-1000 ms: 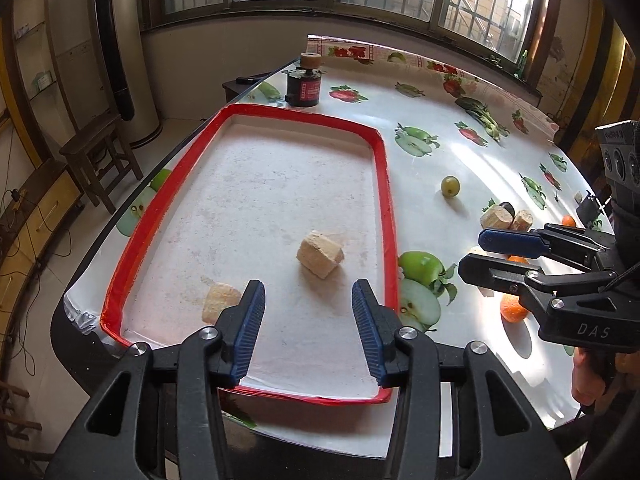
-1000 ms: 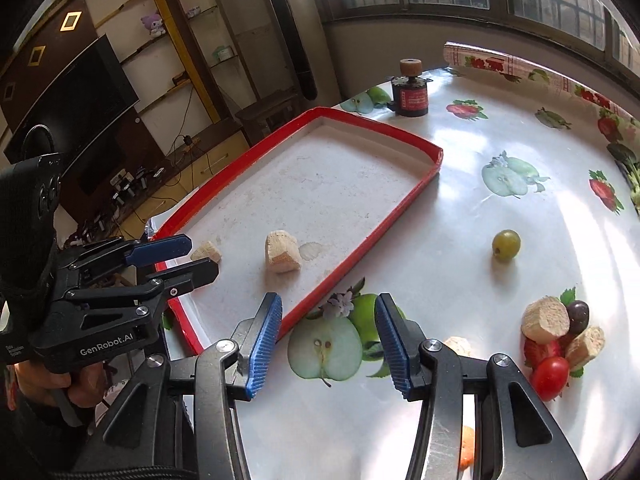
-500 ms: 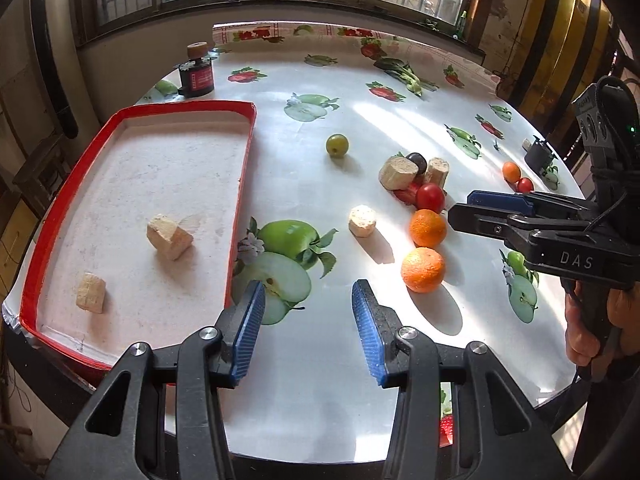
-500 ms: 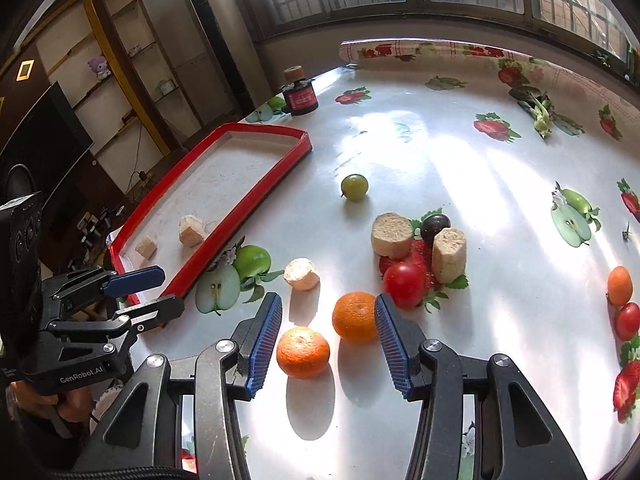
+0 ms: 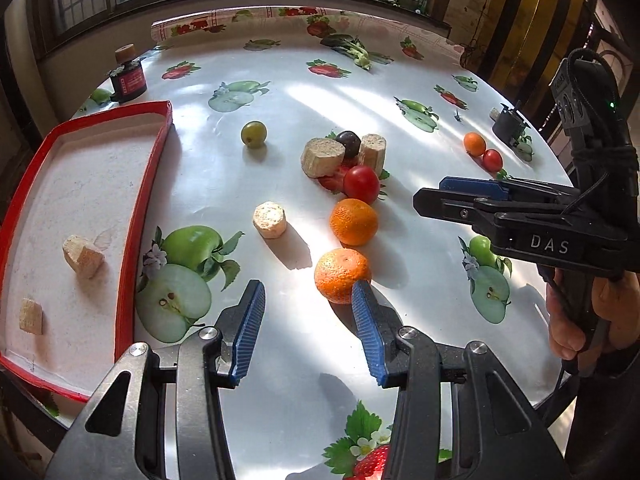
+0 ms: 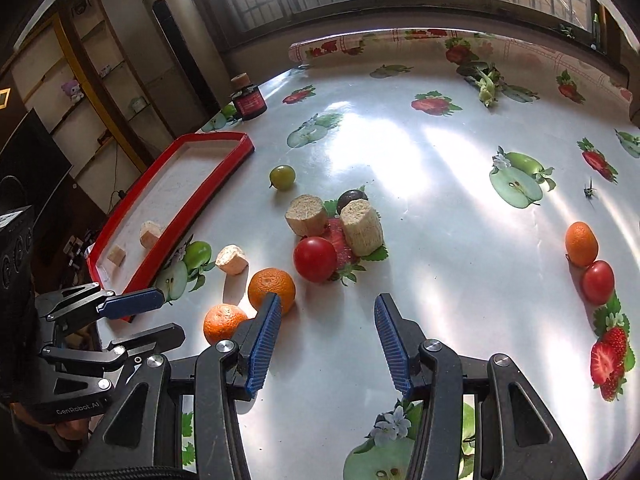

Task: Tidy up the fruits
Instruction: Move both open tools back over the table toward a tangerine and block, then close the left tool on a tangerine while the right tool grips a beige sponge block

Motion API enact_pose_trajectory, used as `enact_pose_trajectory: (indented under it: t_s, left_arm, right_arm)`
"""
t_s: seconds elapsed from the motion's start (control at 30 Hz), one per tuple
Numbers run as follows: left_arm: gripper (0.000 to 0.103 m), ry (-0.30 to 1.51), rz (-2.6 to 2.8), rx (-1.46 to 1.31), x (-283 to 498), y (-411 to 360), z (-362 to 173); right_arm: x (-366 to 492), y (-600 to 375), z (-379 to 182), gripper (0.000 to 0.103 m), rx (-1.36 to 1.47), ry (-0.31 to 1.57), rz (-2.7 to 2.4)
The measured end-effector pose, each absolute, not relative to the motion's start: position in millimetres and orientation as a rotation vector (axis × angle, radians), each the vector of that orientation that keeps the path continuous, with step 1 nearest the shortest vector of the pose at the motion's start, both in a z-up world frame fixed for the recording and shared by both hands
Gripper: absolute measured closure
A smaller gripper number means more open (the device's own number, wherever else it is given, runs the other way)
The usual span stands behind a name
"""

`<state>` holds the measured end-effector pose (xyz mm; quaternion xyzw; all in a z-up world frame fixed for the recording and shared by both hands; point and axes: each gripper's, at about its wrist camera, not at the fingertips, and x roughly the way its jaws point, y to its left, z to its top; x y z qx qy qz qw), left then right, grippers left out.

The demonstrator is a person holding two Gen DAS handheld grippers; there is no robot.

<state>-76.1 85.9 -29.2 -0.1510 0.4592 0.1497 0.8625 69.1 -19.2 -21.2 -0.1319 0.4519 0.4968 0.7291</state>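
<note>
Two oranges [image 5: 342, 275] [image 5: 353, 221] lie on the table in front of my open, empty left gripper [image 5: 306, 304]; the near one sits just past its right fingertip. Beyond are a red tomato [image 5: 361, 184], a dark plum [image 5: 348, 141], a green plum [image 5: 253, 133] and three beige chunks [image 5: 270, 219] [image 5: 322, 156] [image 5: 372, 152]. The red-rimmed tray [image 5: 150, 178] at left holds two beige chunks [image 5: 83, 255]. My right gripper [image 6: 326, 310] is open and empty; the same oranges [image 6: 272, 287] [image 6: 224, 322] lie at its left finger and the tomato [image 6: 315, 258] is ahead. It shows side-on in the left wrist view [image 5: 430, 196].
A small orange [image 6: 581, 243] and a small tomato [image 6: 597, 282] lie at the far right. A dark jar with a cork [image 5: 127, 77] stands at the back left beyond the tray. A small dark object [image 5: 510, 125] sits near the table's right edge. The tablecloth has printed fruit.
Both grippers have swung right, away from the tray and over the loose fruit, and come closer to the two oranges. Both stay open. Nothing on the table has moved.
</note>
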Motion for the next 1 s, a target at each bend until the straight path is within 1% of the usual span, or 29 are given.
enact_pose_trajectory:
  t_s: [0.33, 0.43, 0.47, 0.53, 0.6, 0.63, 0.67, 0.7, 1.0]
  left_arm:
    - [0.060, 1.002, 0.278, -0.290, -43.5, 75.2, -48.1]
    - [0.060, 1.005, 0.266, -0.333, -39.7, 83.7, -54.9]
    - [0.065, 1.005, 0.263, -0.342, -38.9, 86.0, -57.3]
    - [0.070, 0.993, 0.258, -0.348, -39.9, 88.4, -56.8]
    - [0.070, 0.991, 0.253, -0.354, -41.0, 89.5, -56.4]
    - [0.070, 0.988, 0.256, -0.350, -42.0, 89.6, -55.6]
    - [0.070, 0.984, 0.257, -0.350, -43.4, 90.0, -54.7]
    - [0.070, 0.979, 0.255, -0.355, -45.0, 90.9, -53.8]
    - [0.070, 0.920, 0.266, -0.376, -64.1, 99.4, -34.8]
  right_arm:
    - [90.8, -6.5, -33.0, 0.053, -0.261, 1.005, 1.057]
    - [100.2, 7.9, -39.2, 0.054, -0.253, 1.013, 1.044]
    - [103.2, 13.0, -41.2, 0.054, -0.251, 1.015, 1.039]
    - [109.6, 21.4, -43.0, 0.054, -0.229, 1.003, 1.033]
    - [116.3, 28.8, -43.4, 0.054, -0.220, 0.995, 1.011]
    - [118.2, 31.5, -44.1, 0.057, -0.223, 0.990, 1.002]
    - [121.0, 33.1, -45.0, 0.067, -0.220, 0.992, 1.003]
    - [122.7, 33.4, -45.7, 0.073, -0.205, 1.003, 1.016]
    - [110.0, 13.5, -37.4, 0.075, -0.180, 0.986, 1.020]
